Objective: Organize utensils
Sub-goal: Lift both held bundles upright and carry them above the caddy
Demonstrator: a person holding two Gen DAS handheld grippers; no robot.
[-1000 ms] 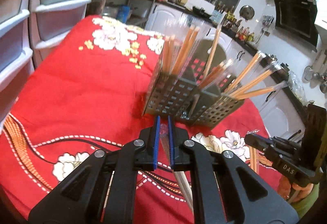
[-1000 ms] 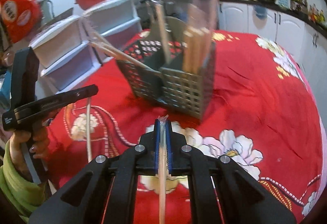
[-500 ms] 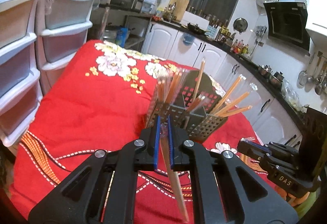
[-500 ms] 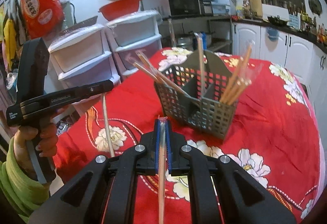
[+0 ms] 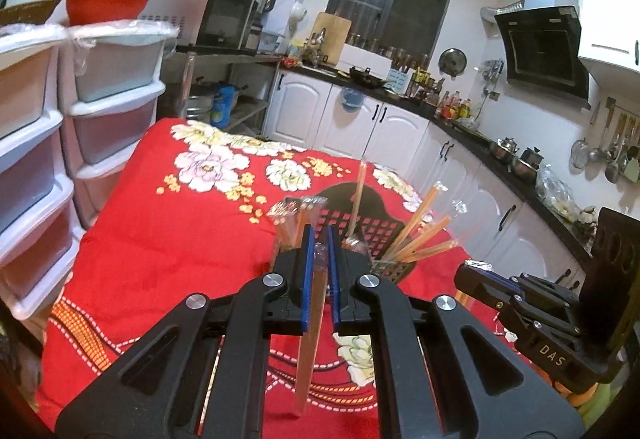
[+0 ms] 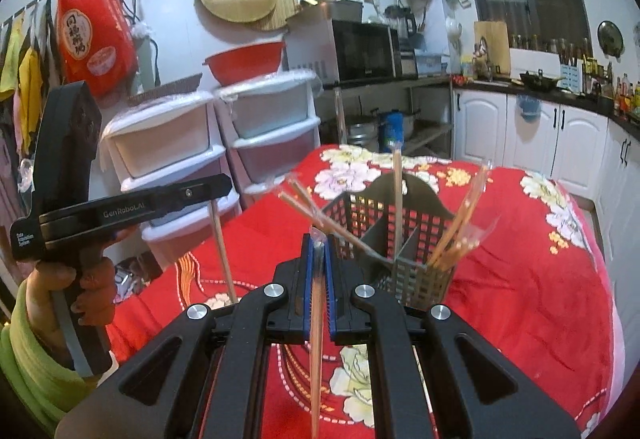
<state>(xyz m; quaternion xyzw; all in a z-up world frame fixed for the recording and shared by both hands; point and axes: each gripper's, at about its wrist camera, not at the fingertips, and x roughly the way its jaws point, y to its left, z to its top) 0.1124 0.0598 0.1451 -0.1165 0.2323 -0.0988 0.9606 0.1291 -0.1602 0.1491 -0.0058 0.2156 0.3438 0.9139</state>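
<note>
Now your left gripper (image 5: 318, 271) clenched on a wrapped chopstick (image 5: 310, 331), your right gripper (image 6: 318, 271) clenched on another wrapped chopstick (image 6: 316, 339), grey slotted caddy (image 6: 416, 235) ahead on red floral cloth (image 6: 532, 271)

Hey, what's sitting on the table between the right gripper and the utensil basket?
Nothing: in the right wrist view only bare red floral tablecloth lies between the right gripper, shut on wrapped chopsticks, and the utensil basket.

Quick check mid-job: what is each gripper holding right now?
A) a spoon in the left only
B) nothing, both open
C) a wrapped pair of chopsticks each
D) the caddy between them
C: the left gripper and right gripper are each shut on wrapped chopsticks hanging down.
</note>
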